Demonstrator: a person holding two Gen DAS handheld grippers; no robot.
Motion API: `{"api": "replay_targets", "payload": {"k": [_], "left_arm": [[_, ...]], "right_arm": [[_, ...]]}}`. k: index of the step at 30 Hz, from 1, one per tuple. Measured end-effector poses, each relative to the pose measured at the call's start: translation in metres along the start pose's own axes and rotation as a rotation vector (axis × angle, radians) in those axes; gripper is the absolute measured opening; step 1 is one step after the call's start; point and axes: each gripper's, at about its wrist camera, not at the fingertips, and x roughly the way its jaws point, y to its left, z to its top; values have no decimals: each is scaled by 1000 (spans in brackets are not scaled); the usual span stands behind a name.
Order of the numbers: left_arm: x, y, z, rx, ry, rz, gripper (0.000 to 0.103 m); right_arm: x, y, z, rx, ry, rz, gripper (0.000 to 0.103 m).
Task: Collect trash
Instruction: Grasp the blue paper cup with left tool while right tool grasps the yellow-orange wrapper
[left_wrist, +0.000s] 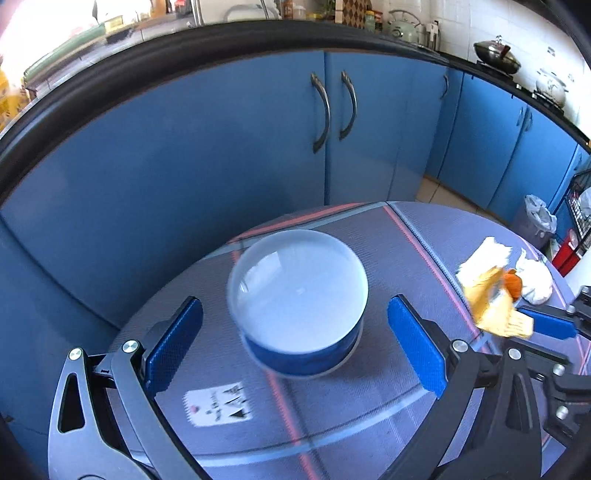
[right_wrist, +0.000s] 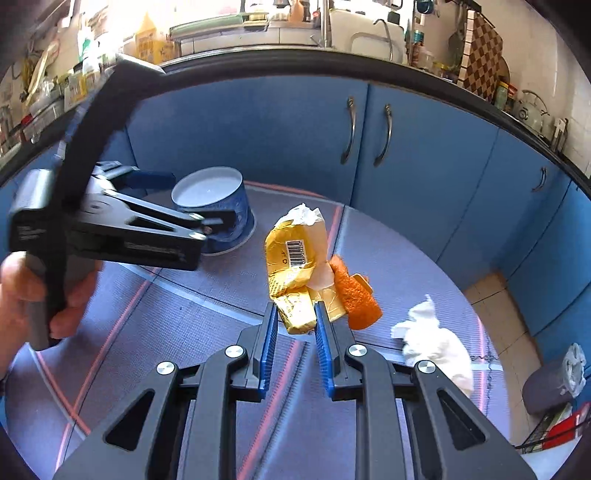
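Right gripper (right_wrist: 294, 325) clamped on the crumpled yellow foil wrapper (right_wrist: 291, 258), which seems lifted beside the round blue-sided plastic tub (right_wrist: 221, 206). Left gripper (left_wrist: 291, 350), jaws apart, straddles the tub without touching. Carry the wrapper squarely over the tub's rim before releasing.

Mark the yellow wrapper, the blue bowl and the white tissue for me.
yellow wrapper (right_wrist: 291, 254): right wrist view, on its barcode panel.
blue bowl (left_wrist: 299, 284): left wrist view, on its pale inside.
white tissue (right_wrist: 436, 339): right wrist view, on its crumpled middle.
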Motion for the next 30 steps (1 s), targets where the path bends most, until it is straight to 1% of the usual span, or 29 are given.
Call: {"api": "replay_targets", "payload": {"k": [1, 2, 3, 4, 6, 7, 8, 10, 13, 16, 20, 22, 25, 26, 27, 28, 29, 30], "left_arm": [[5, 0, 1, -8, 13, 2, 98], [7, 1, 1, -16, 21, 5, 90], [10, 2, 1, -26, 33, -2, 78], [14, 4, 0, -41, 50, -13, 77], [11, 7, -2, -55, 41, -11, 76], [9, 8, -4, -58, 39, -10, 76], [7, 8, -5, -60, 36, -4, 76], [3, 10, -8, -70, 30, 7, 76], [-1, 14, -9, -90, 39, -13, 76], [-6, 11, -10, -71, 28, 4, 76], [-10, 9, -10, -58, 19, 3, 76], [-11, 7, -10, -53, 19, -3, 76], [-11, 3, -11, -40, 17, -1, 76], [-11, 3, -11, -38, 17, -2, 76], [-11, 2, -12, -36, 18, -2, 76], [-10, 1, -12, -33, 19, -2, 76], [-10, 1, -13, -30, 20, 0, 76], [-10, 2, -14, -28, 20, 2, 76]], "right_arm": [[-4, -1, -1, 1, -4, -6, 20], [-8, -1, -3, 2, -6, -7, 20], [-9, -3, -4, 8, -4, 1, 20], [-11, -4, -5, 13, -6, 10, 20], [-16, -6, -6, 28, -12, 47, 21], [-17, -7, -7, 44, -9, 90, 21], [-15, -9, -5, 54, -11, 99, 21], [-12, -8, -5, 47, 0, 83, 22], [-5, -6, -6, 42, 25, 68, 22], [-6, -2, -8, 35, 24, 68, 22], [-6, -2, -8, 32, 24, 75, 22], [-5, 0, -8, 30, 43, 80, 22], [-2, -1, -8, 33, 57, 62, 23], [0, -1, -9, 38, 64, 62, 24], [2, -2, -9, 45, 78, 58, 33], [3, -2, -10, 48, 82, 50, 49], [3, -3, -10, 49, 72, 38, 55], [2, -3, -10, 49, 62, 37, 57]]}}
